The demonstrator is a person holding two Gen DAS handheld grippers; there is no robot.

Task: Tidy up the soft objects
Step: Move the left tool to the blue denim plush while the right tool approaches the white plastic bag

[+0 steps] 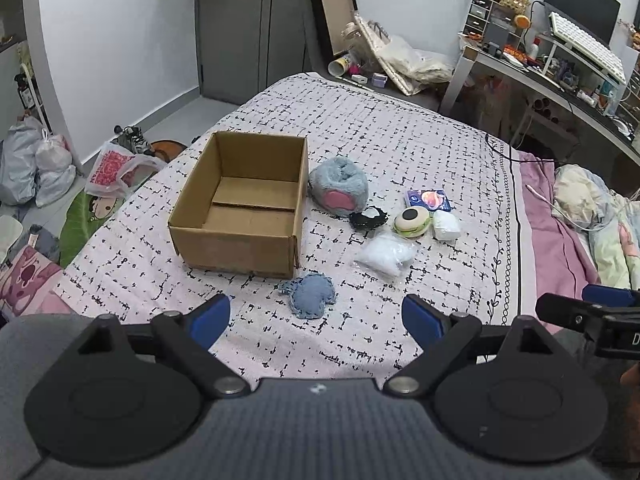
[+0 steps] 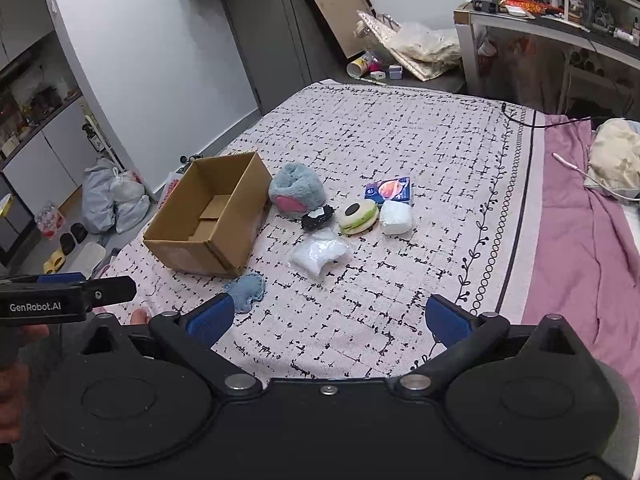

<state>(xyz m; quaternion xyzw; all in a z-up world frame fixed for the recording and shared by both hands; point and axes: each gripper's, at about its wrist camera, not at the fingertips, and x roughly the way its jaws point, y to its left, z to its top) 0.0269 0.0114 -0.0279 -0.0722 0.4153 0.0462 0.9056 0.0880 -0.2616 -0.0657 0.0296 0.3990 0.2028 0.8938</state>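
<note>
An empty cardboard box (image 1: 240, 204) (image 2: 208, 216) stands open on the bed. Right of it lie a grey-blue plush paw (image 1: 338, 186) (image 2: 296, 192), a black-and-white item (image 1: 368, 218) (image 2: 317, 217), a burger-shaped squishy (image 1: 412, 220) (image 2: 358, 216), a white pad (image 1: 446, 225) (image 2: 396, 218), a blue packet (image 1: 428, 199) (image 2: 390, 191) and a clear bag of white stuffing (image 1: 386, 256) (image 2: 318, 254). A small denim cushion (image 1: 310, 294) (image 2: 246, 292) lies in front of the box. My left gripper (image 1: 316, 320) hovers open just short of the cushion. My right gripper (image 2: 330, 318) is open over bare blanket, holding nothing.
The checked pink blanket (image 1: 400, 144) covers the bed, with purple bedding (image 2: 580, 220) and a pillow at the right. Bags and slippers sit on the floor at the left. A cluttered desk (image 1: 560, 68) stands at the far right. A cable (image 1: 504, 148) lies on the blanket's far edge.
</note>
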